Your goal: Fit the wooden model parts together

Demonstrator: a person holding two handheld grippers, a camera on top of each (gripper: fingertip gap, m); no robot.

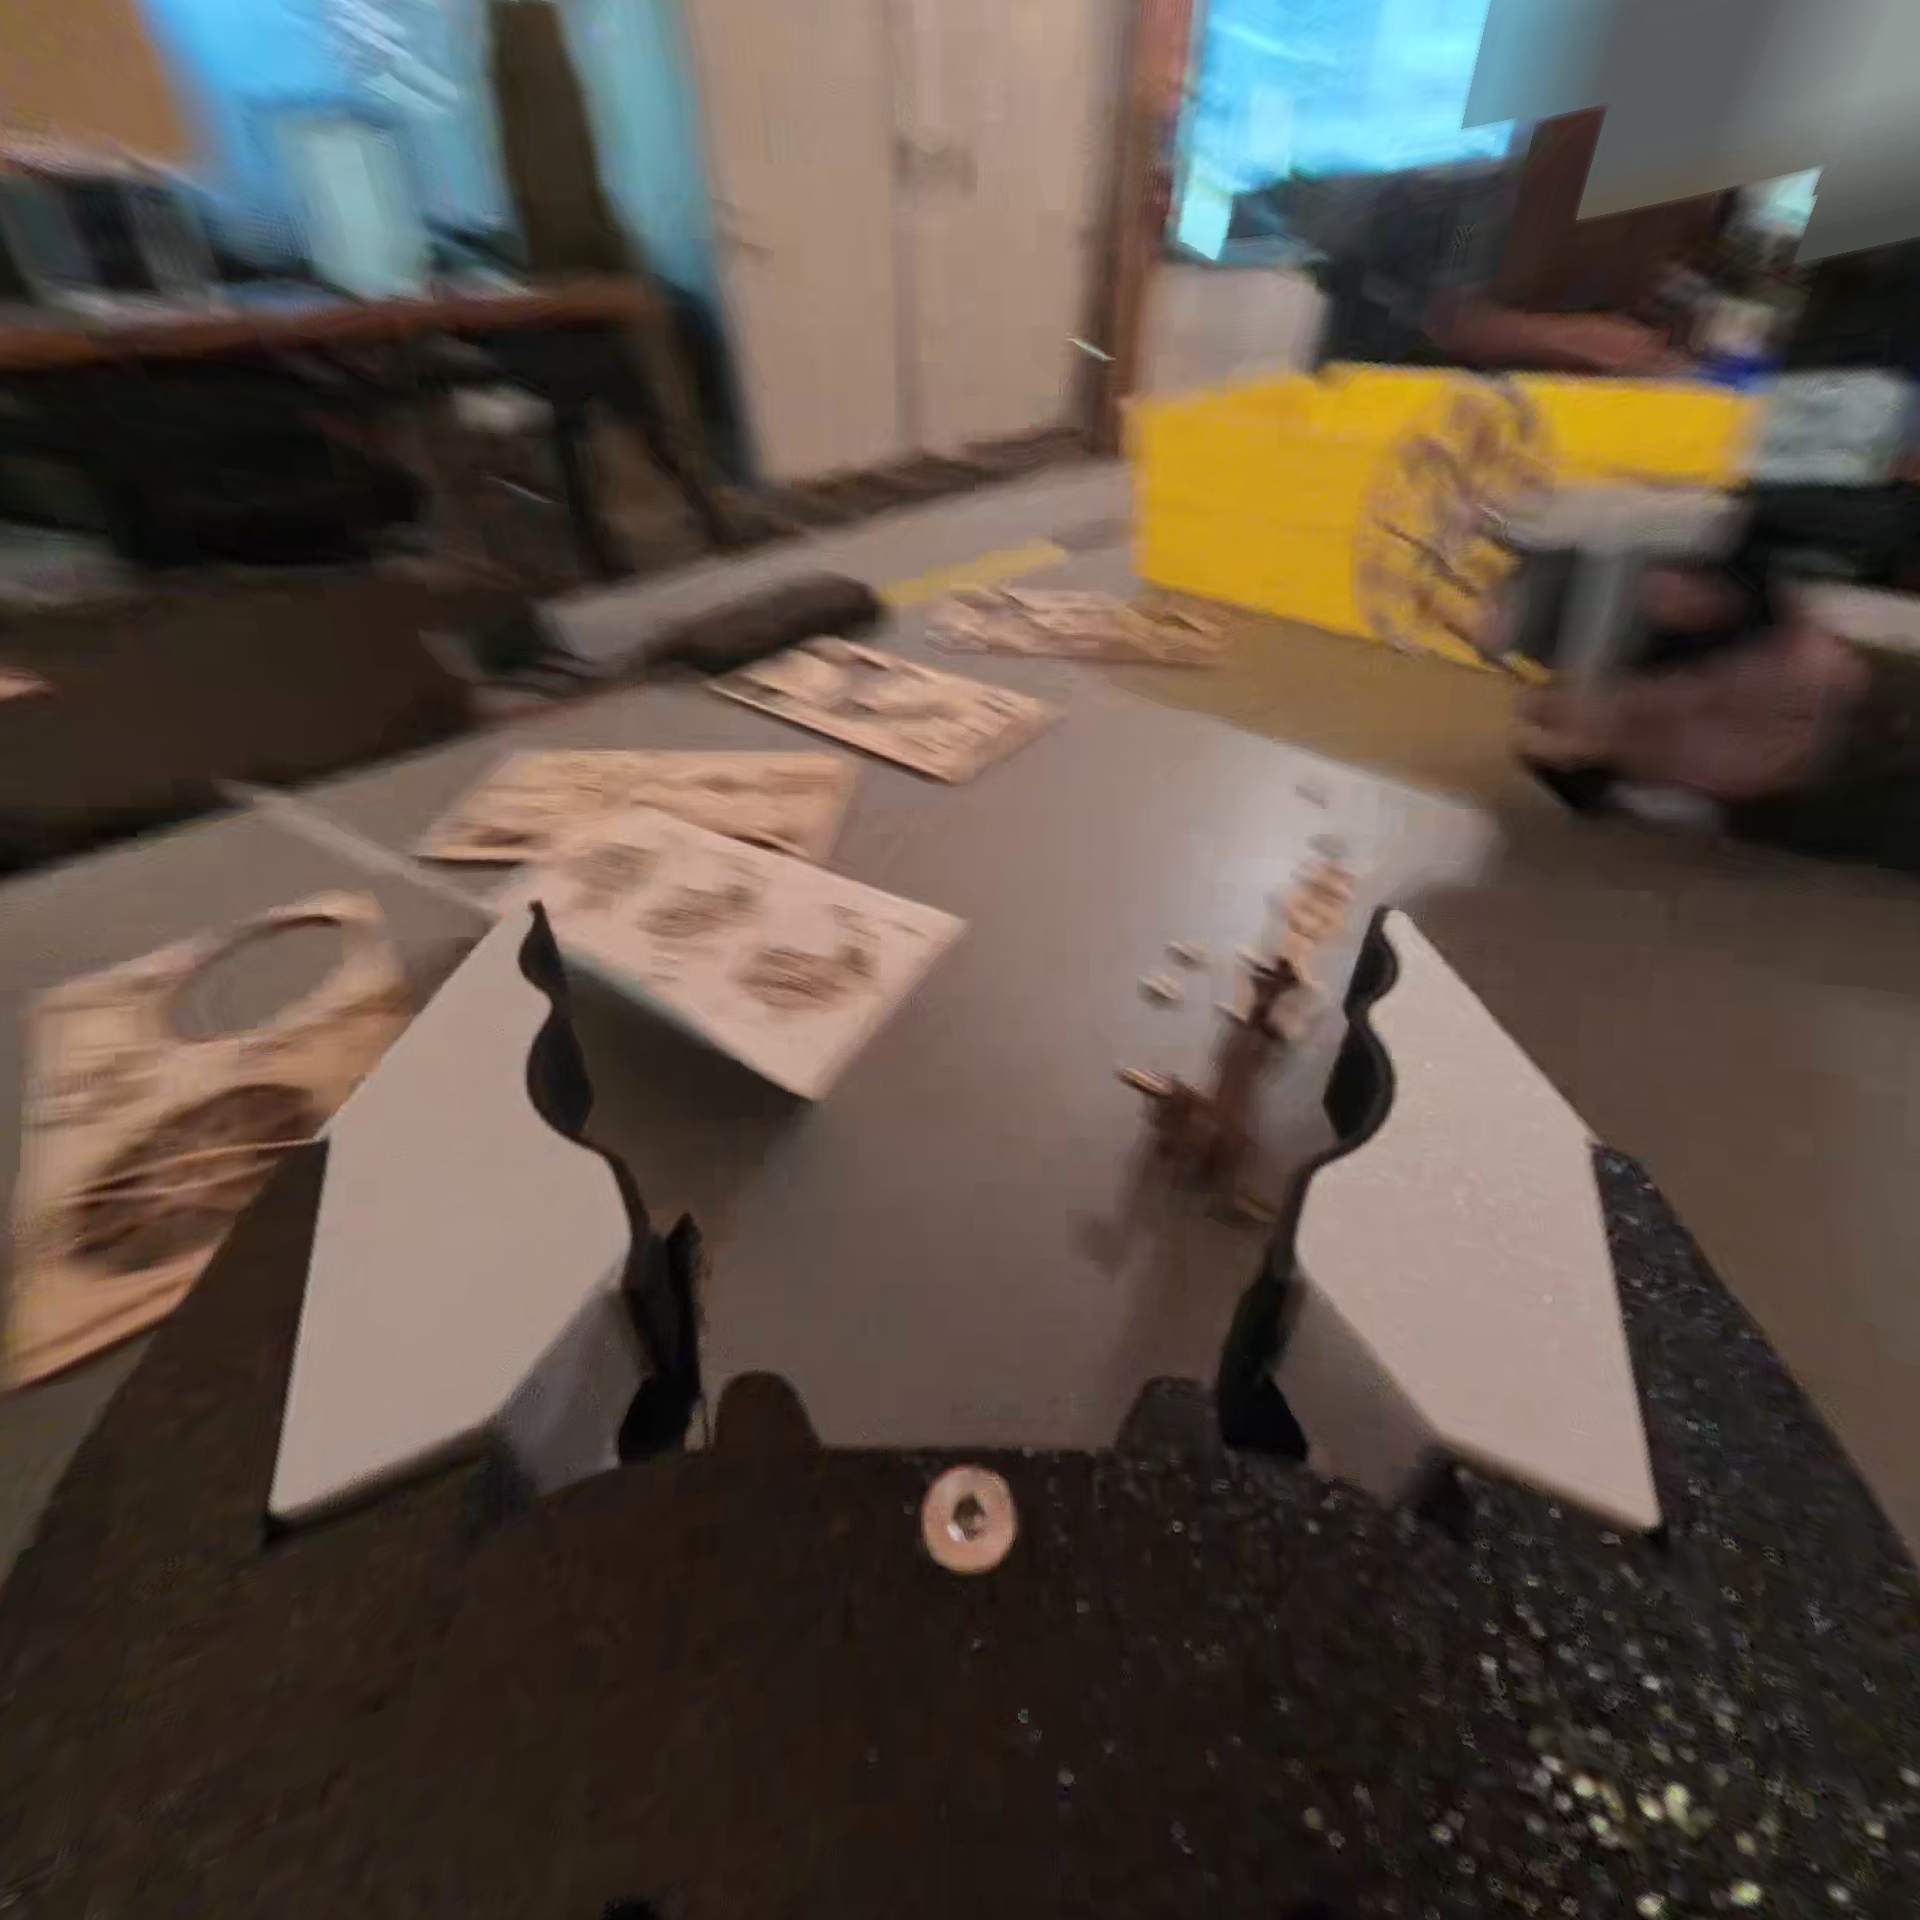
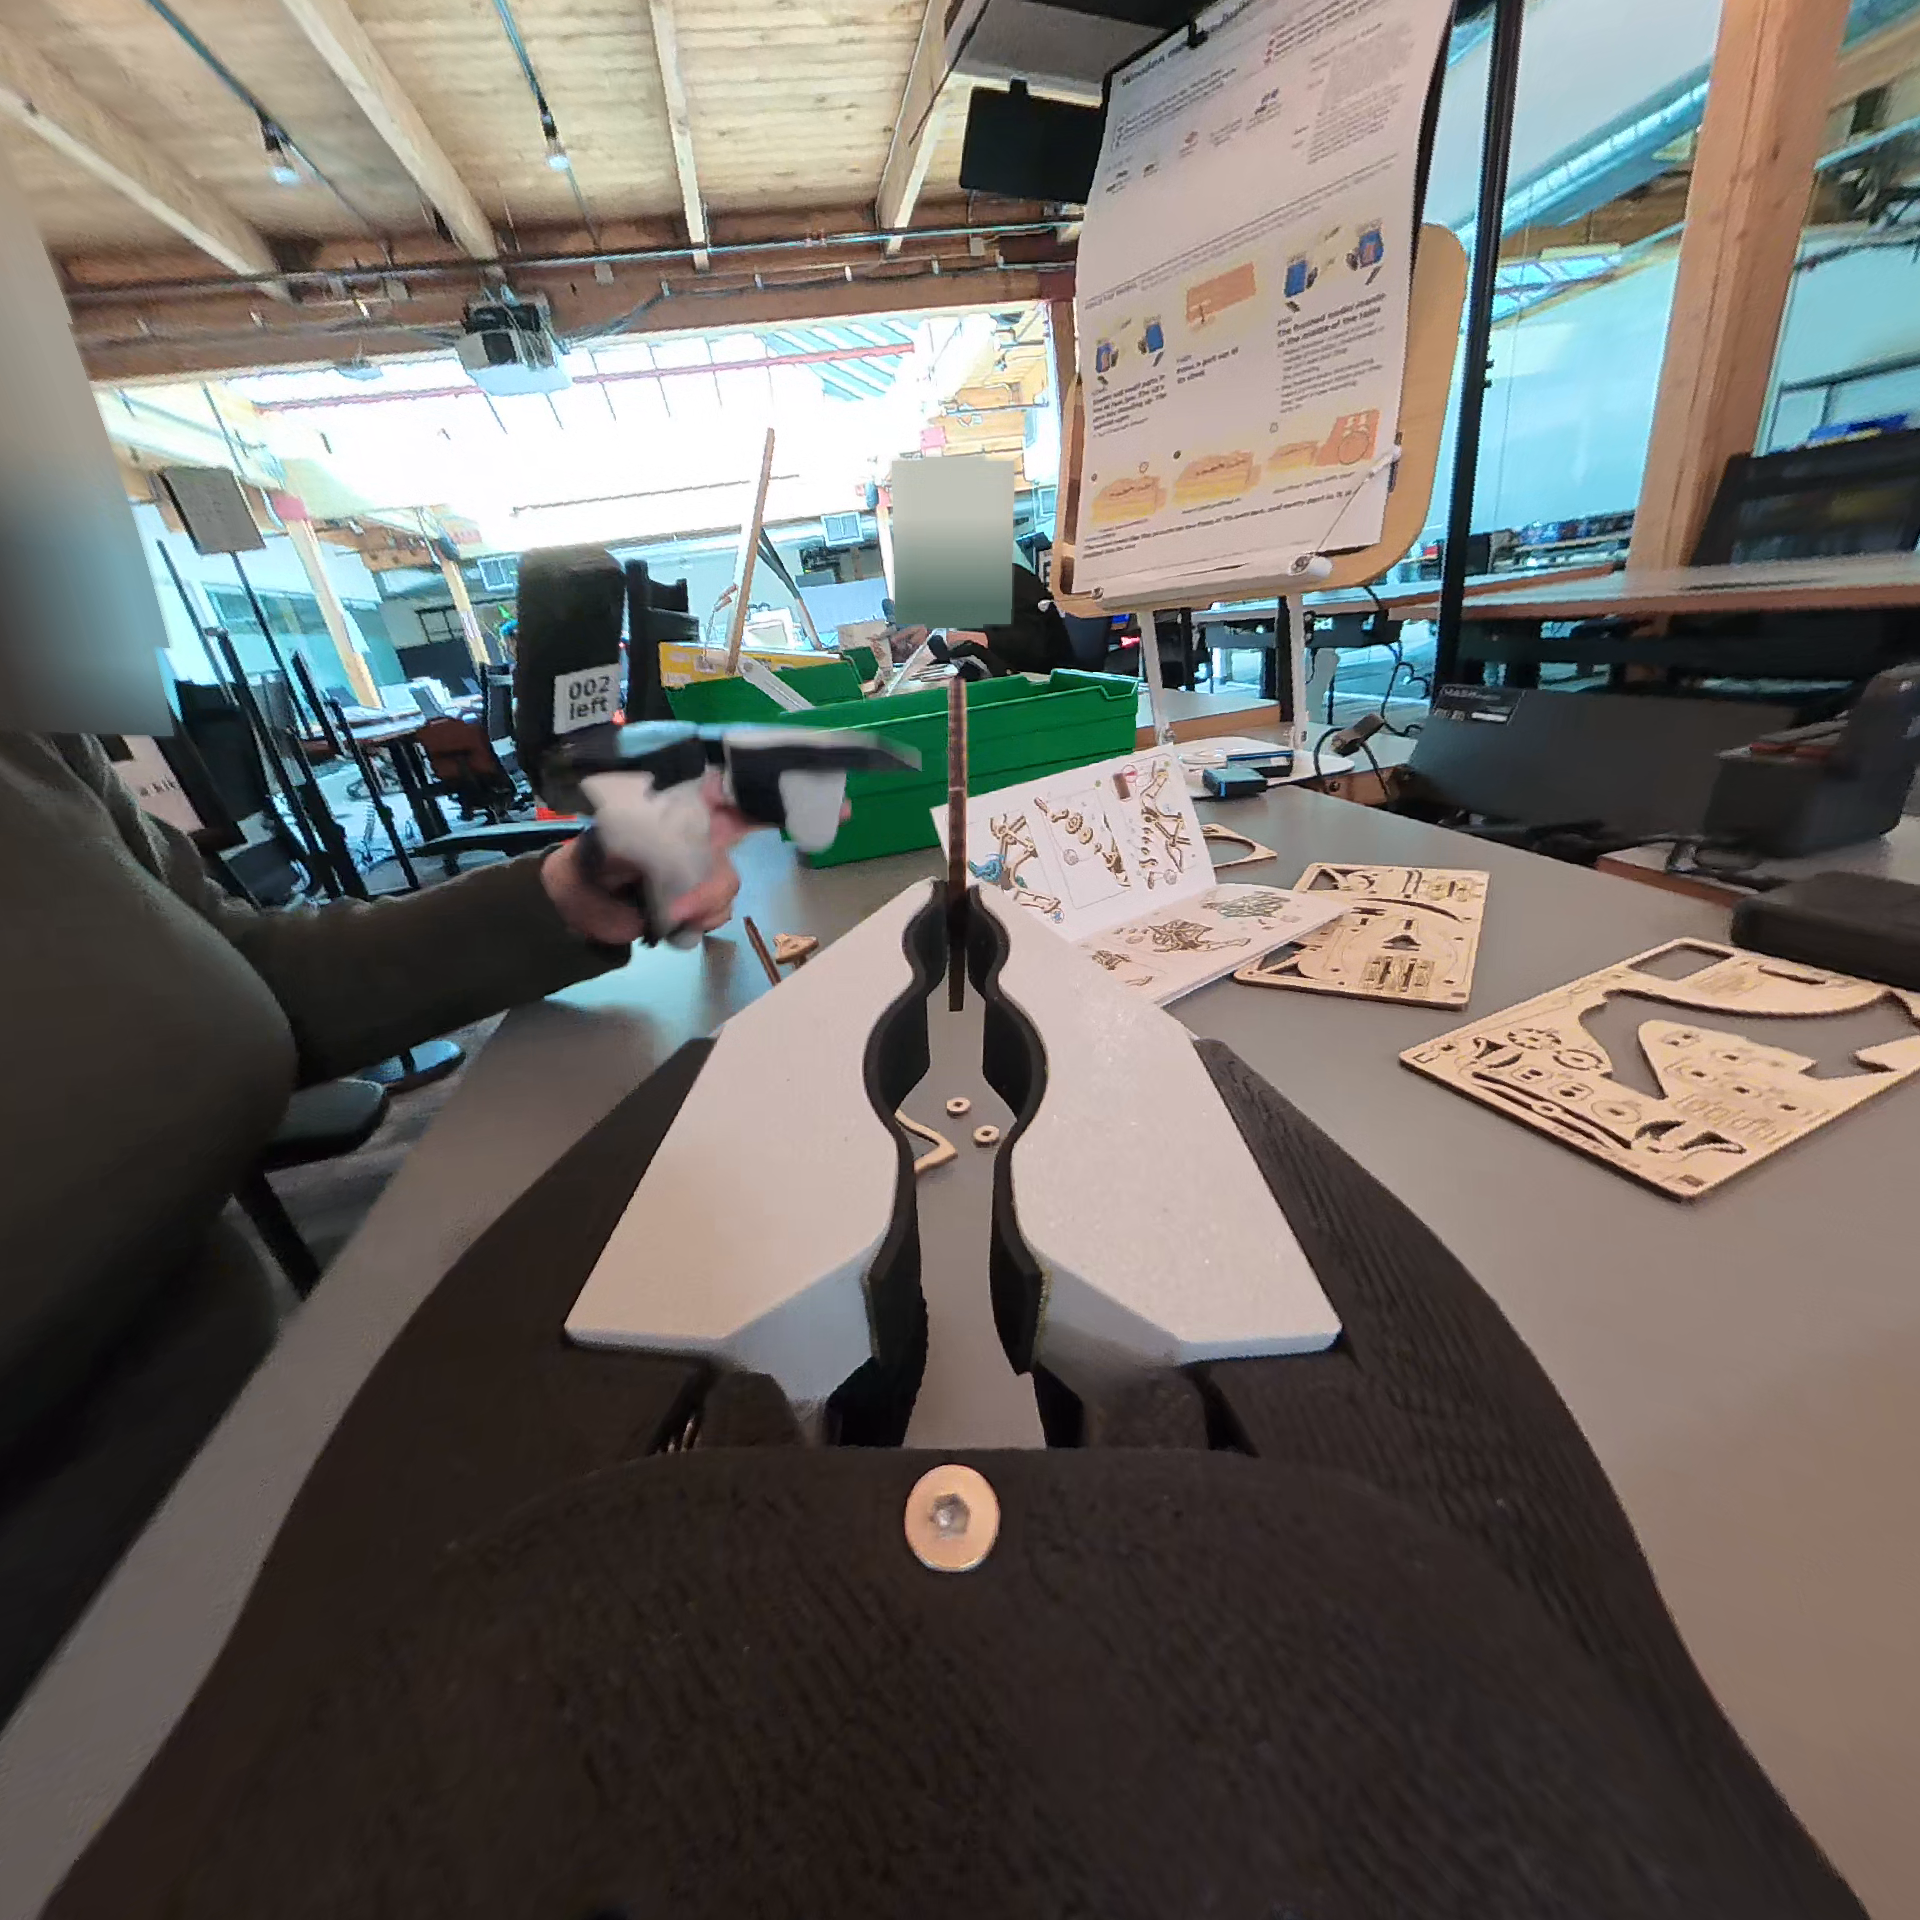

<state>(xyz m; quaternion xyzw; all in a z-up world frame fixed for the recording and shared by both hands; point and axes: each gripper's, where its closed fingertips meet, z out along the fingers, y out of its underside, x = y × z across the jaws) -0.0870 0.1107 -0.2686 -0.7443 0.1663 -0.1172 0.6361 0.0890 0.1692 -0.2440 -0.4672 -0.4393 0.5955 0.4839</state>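
Note:
My right gripper (image 2: 951, 906) is shut on a thin flat wooden part (image 2: 956, 769), seen edge-on and standing upright above the fingertips. In the blurred left wrist view the same part (image 1: 1455, 530) shows as a rounded cut-out plate held by the right gripper (image 1: 1621, 592) at the far right. My left gripper (image 1: 956, 997) is open and empty, low over the grey table (image 1: 987, 790). Small loose wooden pieces (image 1: 1226, 1091) lie just inside its right finger. In the right wrist view the left gripper (image 2: 790, 774) is in a hand, left of the held part.
Laser-cut wooden sheets (image 2: 1683, 1060) (image 2: 1371, 945) and an open instruction booklet (image 2: 1101, 873) lie on the table. Two small wooden rings (image 2: 971, 1120) lie under my right gripper. A green bin (image 2: 935, 727), a yellow bin (image 1: 1247, 488) and an instruction board on a stand (image 2: 1247, 312) are behind.

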